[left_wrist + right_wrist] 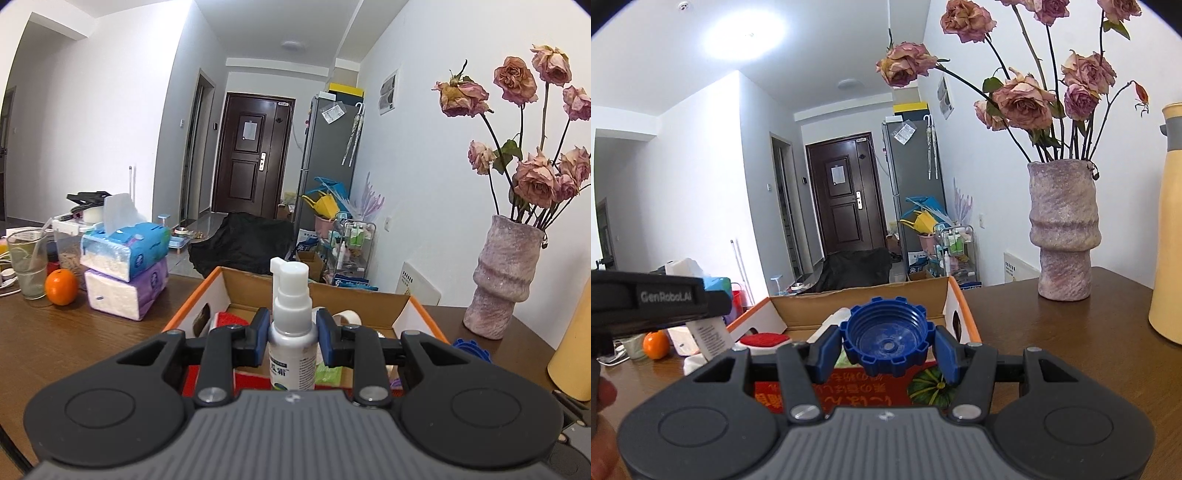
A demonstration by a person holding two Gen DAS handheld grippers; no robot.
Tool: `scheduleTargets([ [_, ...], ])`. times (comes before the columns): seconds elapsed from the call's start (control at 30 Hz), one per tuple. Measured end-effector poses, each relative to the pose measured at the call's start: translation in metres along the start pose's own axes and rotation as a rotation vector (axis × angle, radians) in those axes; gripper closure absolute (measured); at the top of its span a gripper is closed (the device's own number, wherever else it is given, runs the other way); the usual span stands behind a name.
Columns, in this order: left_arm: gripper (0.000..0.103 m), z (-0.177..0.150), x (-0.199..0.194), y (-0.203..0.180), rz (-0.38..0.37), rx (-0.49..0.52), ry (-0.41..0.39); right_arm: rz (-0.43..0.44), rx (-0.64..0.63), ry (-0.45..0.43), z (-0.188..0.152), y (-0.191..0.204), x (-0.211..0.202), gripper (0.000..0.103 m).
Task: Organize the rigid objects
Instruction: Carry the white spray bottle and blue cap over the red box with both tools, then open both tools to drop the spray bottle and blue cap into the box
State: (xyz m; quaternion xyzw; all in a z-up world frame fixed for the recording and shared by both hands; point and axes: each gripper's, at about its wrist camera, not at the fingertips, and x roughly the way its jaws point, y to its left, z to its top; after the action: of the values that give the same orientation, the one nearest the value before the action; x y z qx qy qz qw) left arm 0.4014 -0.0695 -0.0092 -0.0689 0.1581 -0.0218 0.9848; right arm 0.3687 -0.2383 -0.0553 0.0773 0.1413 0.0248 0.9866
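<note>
My left gripper [292,338] is shut on a white spray bottle [291,343] that stands upright between the blue pads, over the near side of an open cardboard box [402,314] with an orange rim. Inside the box lie a red item and some tape rolls, partly hidden. My right gripper [888,349] is shut on a blue ribbed screw cap [886,338], hollow side toward the camera, held above the same cardboard box [956,299]. The left gripper's body with the spray bottle [709,334] shows at the left edge of the right wrist view.
On the brown table stand a pink vase [502,277] with dried roses, a yellow flask [1169,236], stacked tissue packs [125,266], an orange [61,281] and a glass [27,264]. A hand [602,424] shows at lower left.
</note>
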Motion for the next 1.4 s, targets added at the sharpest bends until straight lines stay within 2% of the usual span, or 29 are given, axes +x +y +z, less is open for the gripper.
scheduleTargets([
  [0.63,0.075,0.020,0.062,-0.007,0.007,-0.006,0.004,-0.006,-0.028,0.000,0.018,-0.011,0.062,0.050],
  [1.27,0.075,0.032,0.121,0.002,0.068,-0.007,0.067,0.009,-0.084,0.020,0.025,-0.005,0.116,0.050],
  [1.4,0.074,0.033,0.128,0.003,0.100,0.003,0.087,0.009,-0.098,0.027,0.024,-0.002,0.120,0.049],
])
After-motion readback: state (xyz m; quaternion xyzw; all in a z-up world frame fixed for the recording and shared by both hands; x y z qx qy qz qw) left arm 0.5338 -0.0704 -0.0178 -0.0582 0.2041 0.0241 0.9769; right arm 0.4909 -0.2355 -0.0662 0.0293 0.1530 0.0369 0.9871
